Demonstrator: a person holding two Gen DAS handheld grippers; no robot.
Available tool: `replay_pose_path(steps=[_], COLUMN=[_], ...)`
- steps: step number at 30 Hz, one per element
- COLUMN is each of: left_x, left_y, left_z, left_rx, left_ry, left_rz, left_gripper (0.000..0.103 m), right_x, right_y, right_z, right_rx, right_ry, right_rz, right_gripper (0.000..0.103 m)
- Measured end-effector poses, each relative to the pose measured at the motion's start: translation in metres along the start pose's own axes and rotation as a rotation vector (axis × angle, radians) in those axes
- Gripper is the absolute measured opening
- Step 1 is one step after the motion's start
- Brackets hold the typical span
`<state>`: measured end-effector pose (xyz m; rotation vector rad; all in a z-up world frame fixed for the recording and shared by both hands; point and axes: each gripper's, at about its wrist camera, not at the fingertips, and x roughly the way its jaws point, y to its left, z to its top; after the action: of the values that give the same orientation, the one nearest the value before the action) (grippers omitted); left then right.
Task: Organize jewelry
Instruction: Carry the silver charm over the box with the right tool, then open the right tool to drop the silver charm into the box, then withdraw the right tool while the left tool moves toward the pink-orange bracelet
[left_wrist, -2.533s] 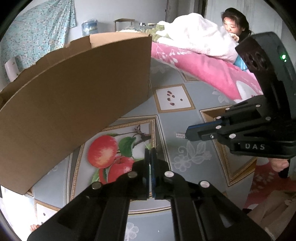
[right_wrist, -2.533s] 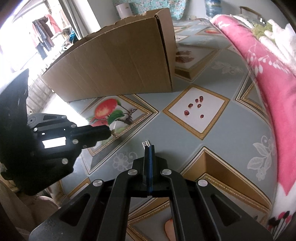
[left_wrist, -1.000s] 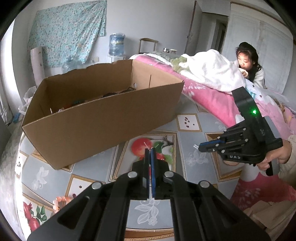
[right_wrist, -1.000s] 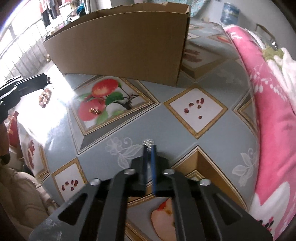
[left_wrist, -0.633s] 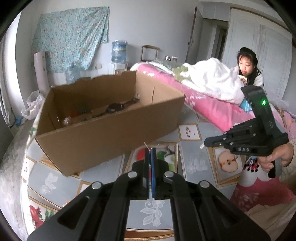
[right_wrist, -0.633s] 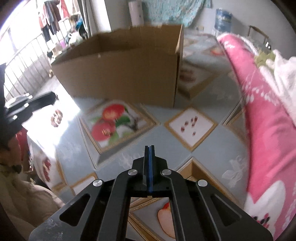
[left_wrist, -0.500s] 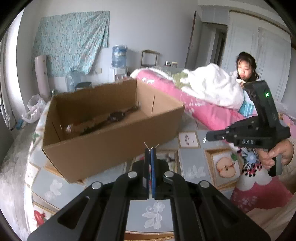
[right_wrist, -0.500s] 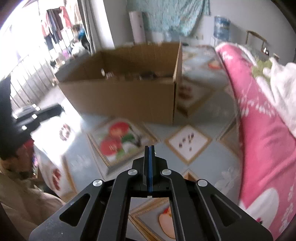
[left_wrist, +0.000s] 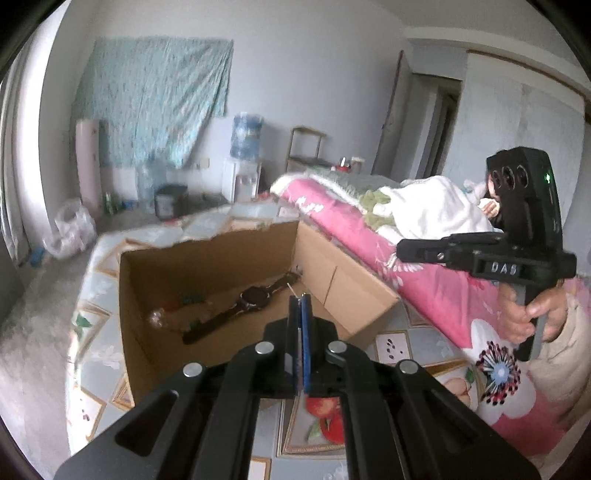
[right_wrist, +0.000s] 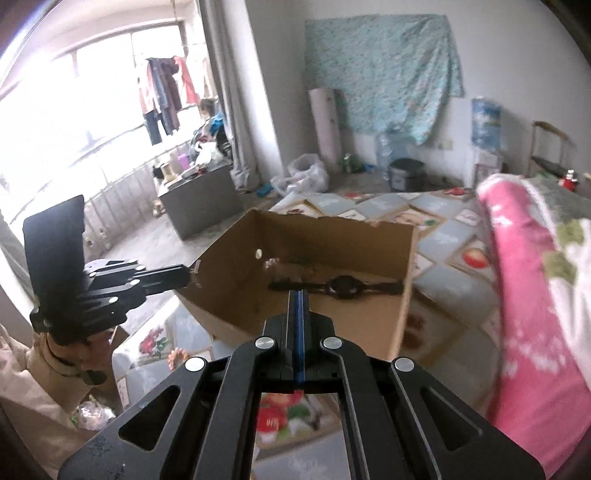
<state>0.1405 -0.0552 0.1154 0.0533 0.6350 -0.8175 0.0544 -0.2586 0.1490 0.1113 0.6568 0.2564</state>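
Observation:
An open cardboard box (left_wrist: 354, 295) stands on the patterned table; it also shows in the right wrist view (right_wrist: 229, 310). Inside lie a black wristwatch (left_wrist: 251, 297), also seen in the right wrist view (right_wrist: 343, 286), and a pale beaded bracelet (left_wrist: 157, 317). My left gripper (left_wrist: 300, 297) is shut, raised over the box's near wall, with a thin metal bit (left_wrist: 291, 290) sticking out at its tips. My right gripper (right_wrist: 297, 293) is shut and raised before the box; a small silver piece (left_wrist: 392, 261) shows at its tip in the left wrist view.
The table's cloth (left_wrist: 417, 343) has fruit pictures. A pink blanket (left_wrist: 369, 236) lies on the bed to the right, with a person behind it. Another bracelet (right_wrist: 175, 356) lies on the table at the left. A water dispenser (left_wrist: 245, 147) stands by the far wall.
Both grippers have risen well above the table and now look down into the box. Both stay shut. The watch inside the box has come into view.

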Motion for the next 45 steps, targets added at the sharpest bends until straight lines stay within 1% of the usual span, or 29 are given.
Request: replay_pose_path(steps=[2,5,7,8,9,11,15,17,22,26,28,29,32,34,38,41,43,45], left_x=[0.019,0.049,0.067,0.078,0.085,0.096,0.103,0.103,0.100,0.091,0.081,0.076,0.057,0.042,0.008,-0.020,-0.036,-0.048], left_y=[0.012,0.029,0.042,0.050,0.056,0.069,0.087,0.092,0.097,0.099,0.099,0.099,0.099,0.098,0.096,0.093,0.089,0.084], left_z=[0.006,0.011,0.012,0.013,0.013,0.013,0.011,0.011,0.014,0.018,0.020,0.020,0.020,0.018,0.008,-0.006,-0.019,-0.031], left_rx=[-0.036,-0.069,-0.103,-0.120,-0.129,-0.163,-0.241,-0.268,-0.283,-0.297,-0.306,-0.307,-0.312,-0.314,-0.334,-0.347,-0.349,-0.342], left_ry=[0.044,0.140,0.203,0.242,0.271,0.307,0.331,0.325,0.306,0.272,0.244,0.233,0.199,0.179,0.134,0.103,0.096,0.108], left_rz=[-0.006,0.021,0.030,0.057,0.082,0.097,0.102,0.090,0.090,0.095,0.096,0.098,0.106,0.116,0.144,0.174,0.205,0.231], left_gripper=[0.001,0.001,0.001,0.001,0.001,0.001,0.002,0.002,0.003,0.008,0.014,0.016,0.027,0.038,0.046,0.051,0.055,0.057], right_x=[0.032,0.065,0.077,0.084,0.089,0.093,0.091,0.086,0.072,0.057,0.047,0.044,0.033,0.024,0.001,-0.015,-0.024,-0.036], right_y=[-0.007,-0.014,-0.016,-0.019,-0.022,-0.024,-0.031,-0.035,-0.047,-0.053,-0.055,-0.055,-0.057,-0.058,-0.056,-0.050,-0.046,-0.040], right_z=[0.006,0.012,0.015,0.017,0.017,0.017,0.013,0.012,0.010,0.010,0.009,0.009,0.007,0.005,-0.005,-0.016,-0.024,-0.036], right_rx=[-0.005,-0.015,-0.022,-0.022,-0.021,-0.024,-0.003,0.011,0.052,0.081,0.097,0.104,0.128,0.152,0.190,0.217,0.231,0.243], right_ry=[0.070,0.145,0.178,0.195,0.201,0.214,0.203,0.193,0.161,0.127,0.110,0.101,0.083,0.065,0.021,-0.010,-0.022,-0.032], right_rz=[-0.002,-0.006,-0.020,-0.028,-0.035,-0.057,-0.075,-0.080,-0.092,-0.099,-0.104,-0.108,-0.118,-0.119,-0.112,-0.116,-0.116,-0.121], right_gripper=[0.000,0.000,0.000,0.000,0.000,0.001,0.005,0.011,0.014,0.021,0.027,0.032,0.039,0.043,0.052,0.054,0.056,0.059])
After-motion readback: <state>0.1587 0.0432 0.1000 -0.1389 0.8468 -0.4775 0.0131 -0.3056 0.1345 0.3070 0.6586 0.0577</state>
